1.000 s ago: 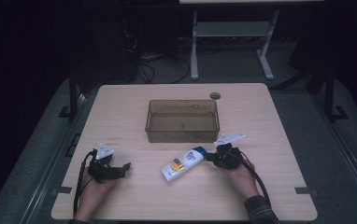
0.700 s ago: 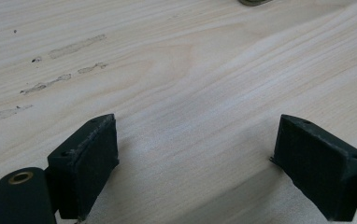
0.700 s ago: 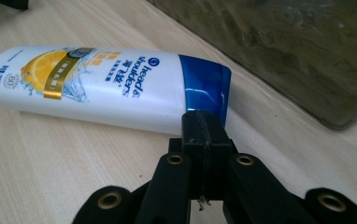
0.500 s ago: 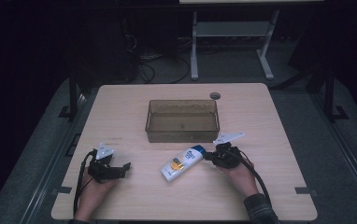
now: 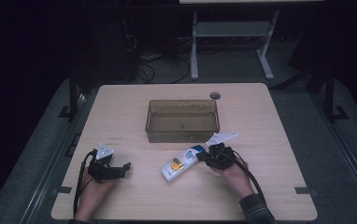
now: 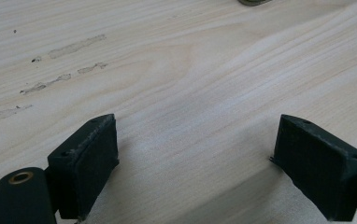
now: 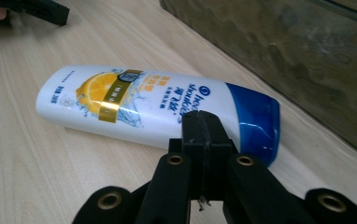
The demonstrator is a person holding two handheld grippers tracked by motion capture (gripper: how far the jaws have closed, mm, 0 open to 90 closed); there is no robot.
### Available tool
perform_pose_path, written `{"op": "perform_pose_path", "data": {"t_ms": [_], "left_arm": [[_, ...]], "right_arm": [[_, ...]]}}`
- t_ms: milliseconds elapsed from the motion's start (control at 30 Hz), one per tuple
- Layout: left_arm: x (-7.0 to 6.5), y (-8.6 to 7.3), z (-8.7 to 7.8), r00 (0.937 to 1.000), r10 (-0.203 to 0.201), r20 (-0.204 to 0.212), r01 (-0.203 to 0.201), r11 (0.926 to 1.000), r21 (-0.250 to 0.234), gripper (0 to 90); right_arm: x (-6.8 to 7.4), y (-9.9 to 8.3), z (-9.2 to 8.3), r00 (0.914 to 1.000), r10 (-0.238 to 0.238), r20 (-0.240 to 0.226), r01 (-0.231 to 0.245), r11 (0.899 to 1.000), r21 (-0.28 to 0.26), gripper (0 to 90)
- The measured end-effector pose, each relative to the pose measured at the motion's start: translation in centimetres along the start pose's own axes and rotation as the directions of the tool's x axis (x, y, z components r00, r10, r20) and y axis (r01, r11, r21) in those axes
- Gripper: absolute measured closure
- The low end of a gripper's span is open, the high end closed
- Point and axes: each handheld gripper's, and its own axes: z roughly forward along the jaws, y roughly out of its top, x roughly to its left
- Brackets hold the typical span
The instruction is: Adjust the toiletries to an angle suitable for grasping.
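A white shampoo bottle with a blue cap and an orange label lies on its side on the wooden table, cap toward the right. My right gripper sits just off the cap end, shut with nothing between its jaws. In the right gripper view the closed jaw tips stand just in front of the bottle near its cap; whether they touch it I cannot tell. My left gripper rests at the front left, apart from the bottle. It is open over bare wood.
A translucent brown bin stands mid-table just behind the bottle, and its wall rises close beyond the bottle. A round cable hole lies at the back. The table's front edge is near both hands.
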Motion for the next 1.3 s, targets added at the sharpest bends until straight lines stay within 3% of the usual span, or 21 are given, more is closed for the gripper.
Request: {"op": "perform_pose_path", "data": {"t_ms": [600,967,1300], "left_arm": [[0.0,0.0,0.0,1.0000,-0.005,0.000,0.005,1.0000,-0.004,12.3],[0.0,0.0,0.0,1.0000,-0.002,-0.001,0.002,1.0000,-0.002,12.3],[0.0,0.0,0.0,1.0000,0.003,0.002,-0.003,1.0000,0.000,12.3]], "right_arm": [[2.2,3.2,2.2,0.9969,-0.029,-0.073,0.028,1.000,-0.014,89.4],[4.8,5.6,6.2,0.9901,-0.067,-0.123,0.073,0.996,0.043,89.4],[6.1,5.9,8.6,0.9853,-0.079,-0.151,0.095,0.990,0.102,89.5]]}}
